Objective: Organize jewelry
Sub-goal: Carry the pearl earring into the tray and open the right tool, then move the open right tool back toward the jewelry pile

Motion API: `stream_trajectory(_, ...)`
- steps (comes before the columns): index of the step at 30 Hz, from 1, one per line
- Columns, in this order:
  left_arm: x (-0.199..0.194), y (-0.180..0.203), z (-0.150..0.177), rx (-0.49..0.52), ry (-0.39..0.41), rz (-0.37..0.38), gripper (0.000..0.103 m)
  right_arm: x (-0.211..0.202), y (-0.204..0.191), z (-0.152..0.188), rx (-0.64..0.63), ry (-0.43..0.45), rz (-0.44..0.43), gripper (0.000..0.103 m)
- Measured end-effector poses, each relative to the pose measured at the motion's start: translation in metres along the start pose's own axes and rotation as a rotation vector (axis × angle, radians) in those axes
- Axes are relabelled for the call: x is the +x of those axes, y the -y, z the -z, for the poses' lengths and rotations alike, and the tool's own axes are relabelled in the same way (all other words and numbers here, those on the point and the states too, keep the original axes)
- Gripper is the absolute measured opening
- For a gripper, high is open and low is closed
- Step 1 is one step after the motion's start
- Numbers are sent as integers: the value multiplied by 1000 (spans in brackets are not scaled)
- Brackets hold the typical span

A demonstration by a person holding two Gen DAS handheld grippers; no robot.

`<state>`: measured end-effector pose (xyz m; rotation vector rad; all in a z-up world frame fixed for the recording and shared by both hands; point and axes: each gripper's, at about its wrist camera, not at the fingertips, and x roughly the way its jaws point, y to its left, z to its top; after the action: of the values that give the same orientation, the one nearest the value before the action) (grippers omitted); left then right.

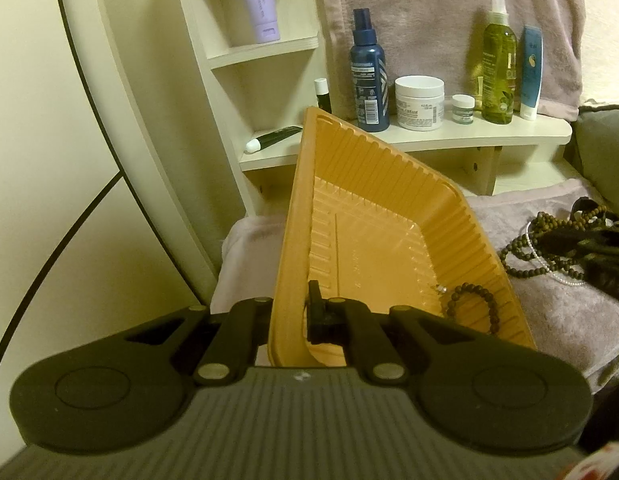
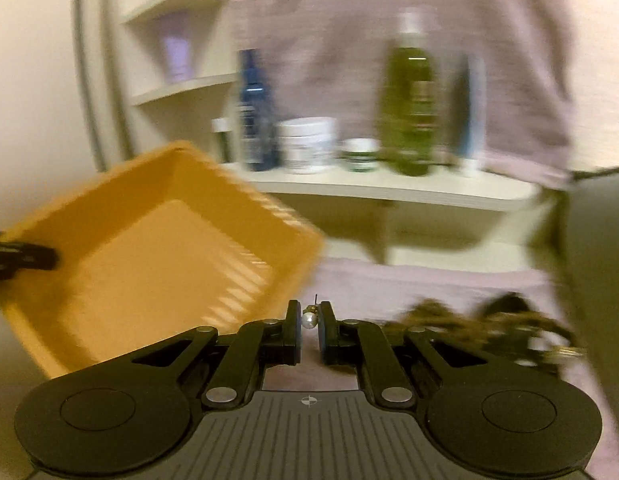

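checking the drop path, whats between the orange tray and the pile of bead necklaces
Bare towel only, in the left wrist view: the orange tray edge, then cloth, then the bead necklaces. The right view is too blurred to add more.

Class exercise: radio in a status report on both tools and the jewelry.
Left tool shut on orange tray rim, tray tilted. Right tool shut on pearl earring. Bead bracelet in tray. Path clear.

Both the left gripper (image 1: 295,320) and right gripper (image 2: 309,326) are black, with round discs, silver rivets and a ribbed grey base
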<state>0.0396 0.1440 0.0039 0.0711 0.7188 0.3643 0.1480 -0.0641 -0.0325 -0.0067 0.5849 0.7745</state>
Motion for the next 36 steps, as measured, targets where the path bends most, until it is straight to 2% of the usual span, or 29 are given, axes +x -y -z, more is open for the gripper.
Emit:
stream_trajectory(4, 1, -1, 1, -3, 0, 3, 5, 15, -31, -3, -56, -18, -93, 8)
stream_trajectory(7, 1, -2, 1, -4, -1, 5, 5, 24, -44, -2, -82, -30, -125, 8)
stream_trajectory(14, 2, -2, 0, -7, 1, 5, 5, 38, -54, 2, -121, -38, -145, 8)
stream_trajectory(17, 2, -2, 0, -8, -1, 7, 5, 40, -55, 5, -145, -33, -125, 9)
stream_trajectory(23, 2, -2, 0, -10, -1, 6, 5, 25, -39, 10, -106, -31, -82, 13)
stream_trajectory(31, 2, -3, 0, -10, 0, 6, 5, -9, 3, 30, 22, -31, 76, 14)
stream_trajectory(36, 2, -3, 0, -9, 0, 7, 5, -22, 31, 41, 55, -42, 162, 14)
